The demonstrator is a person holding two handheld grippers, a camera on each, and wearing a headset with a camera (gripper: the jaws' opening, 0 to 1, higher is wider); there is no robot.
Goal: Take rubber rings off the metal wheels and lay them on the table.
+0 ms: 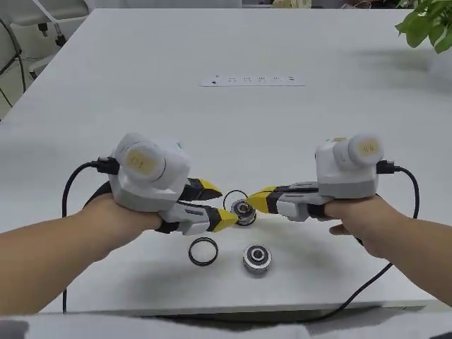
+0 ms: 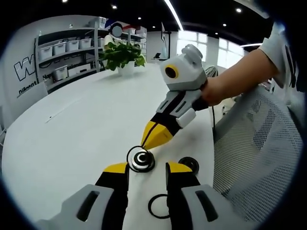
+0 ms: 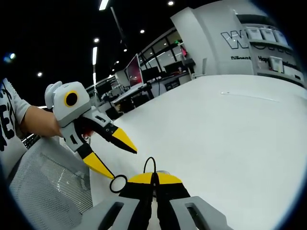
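Observation:
A metal wheel (image 1: pixel 244 212) lies on the white table (image 1: pixel 233 134) between the two grippers. My right gripper (image 1: pixel 251 201) is shut on its thin black rubber ring (image 1: pixel 234 197), which stands up as a loop partly off the wheel. In the right gripper view the ring (image 3: pixel 149 165) rises from the closed jaw tips (image 3: pixel 153 176). My left gripper (image 1: pixel 227 205) is open, its yellow jaws on either side of the wheel (image 2: pixel 140 159). A loose ring (image 1: pixel 203 251) and a second wheel (image 1: pixel 257 258) lie nearer the table's front edge.
A flat white power strip (image 1: pixel 252 80) lies in the middle of the table. Green plant leaves (image 1: pixel 427 25) hang over the far right corner. Black cables trail from both grippers off the front edge. A mesh chair (image 2: pixel 259 158) stands by the table.

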